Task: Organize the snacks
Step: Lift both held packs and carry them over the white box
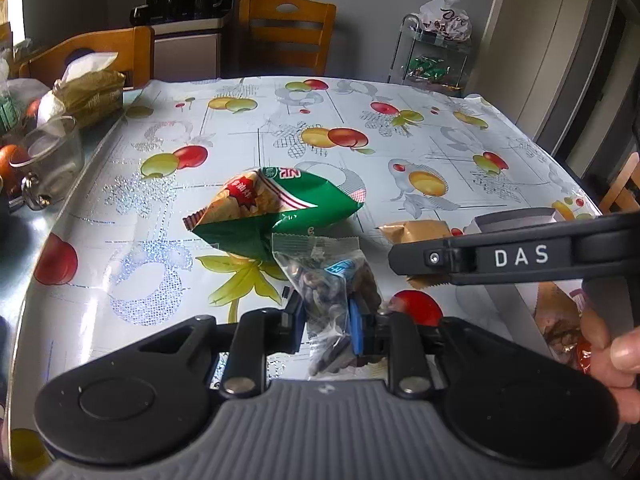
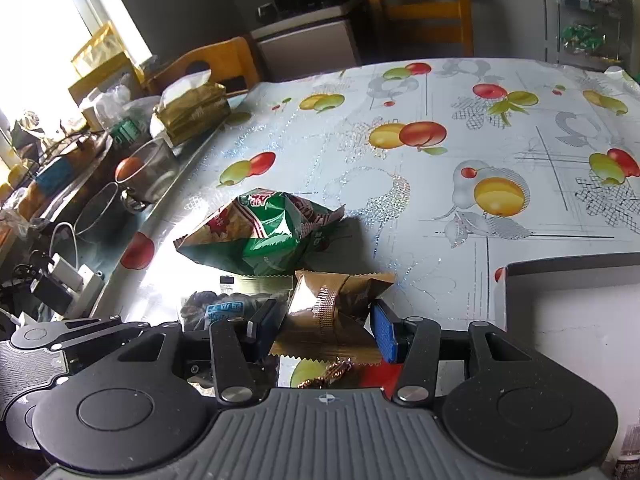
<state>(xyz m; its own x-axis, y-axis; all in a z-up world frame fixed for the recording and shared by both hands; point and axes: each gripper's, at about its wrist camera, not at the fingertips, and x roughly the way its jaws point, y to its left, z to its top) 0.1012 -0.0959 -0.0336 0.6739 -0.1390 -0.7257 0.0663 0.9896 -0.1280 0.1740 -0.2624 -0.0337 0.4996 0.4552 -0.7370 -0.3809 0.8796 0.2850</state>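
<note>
Left wrist alone shows a thumb.

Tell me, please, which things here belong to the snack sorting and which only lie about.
Job:
left gripper, shut on clear packet
right gripper, shut on gold packet
green bag
white box

Lying about:
glass cup
tissue pack
chairs

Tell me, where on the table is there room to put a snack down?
The far half of the fruit-print tablecloth, beyond the green chip bag toward the wooden chair, is bare. So is the patch right of that bag, behind the white box. The table's left edge is crowded with a glass bowl and gold packs.
</note>
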